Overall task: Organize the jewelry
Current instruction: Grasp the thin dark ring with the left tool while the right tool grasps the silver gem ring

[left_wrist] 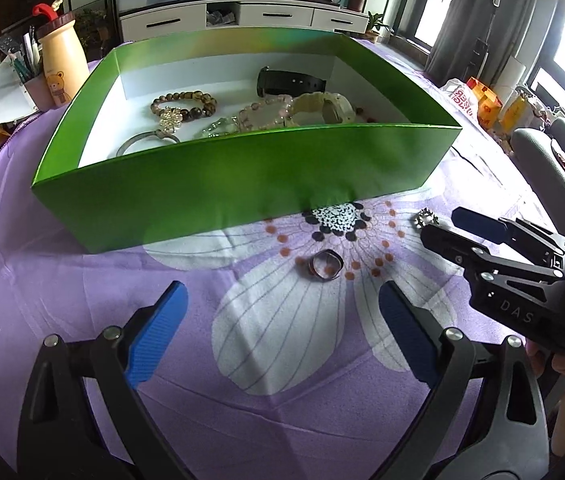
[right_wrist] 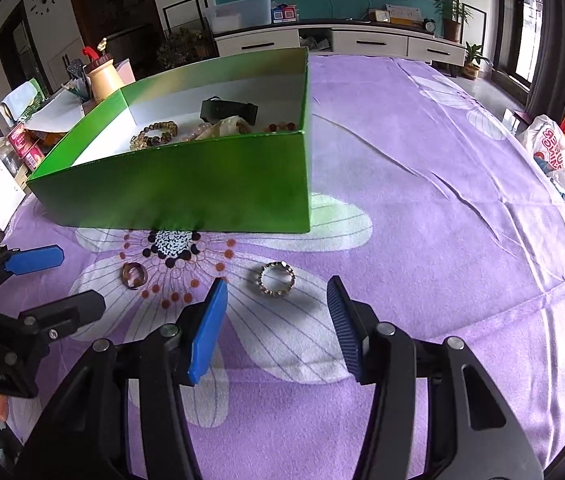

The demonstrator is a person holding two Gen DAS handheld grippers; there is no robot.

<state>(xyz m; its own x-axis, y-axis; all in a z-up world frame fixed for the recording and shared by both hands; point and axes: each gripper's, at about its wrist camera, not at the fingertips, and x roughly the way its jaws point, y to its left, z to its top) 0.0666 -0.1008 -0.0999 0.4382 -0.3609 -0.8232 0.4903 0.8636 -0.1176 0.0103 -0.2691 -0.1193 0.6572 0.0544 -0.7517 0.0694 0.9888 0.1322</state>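
Observation:
A green box holds several bracelets and a black watch. A smooth band ring lies on the purple flowered cloth just ahead of my open, empty left gripper. A studded ring lies just ahead of my open, empty right gripper. The right gripper also shows at the right of the left wrist view, and the left gripper at the left of the right wrist view.
A bear-print bottle and a pen cup stand past the box's left end. Bags and packets lie at the cloth's right edge. A TV cabinet is behind.

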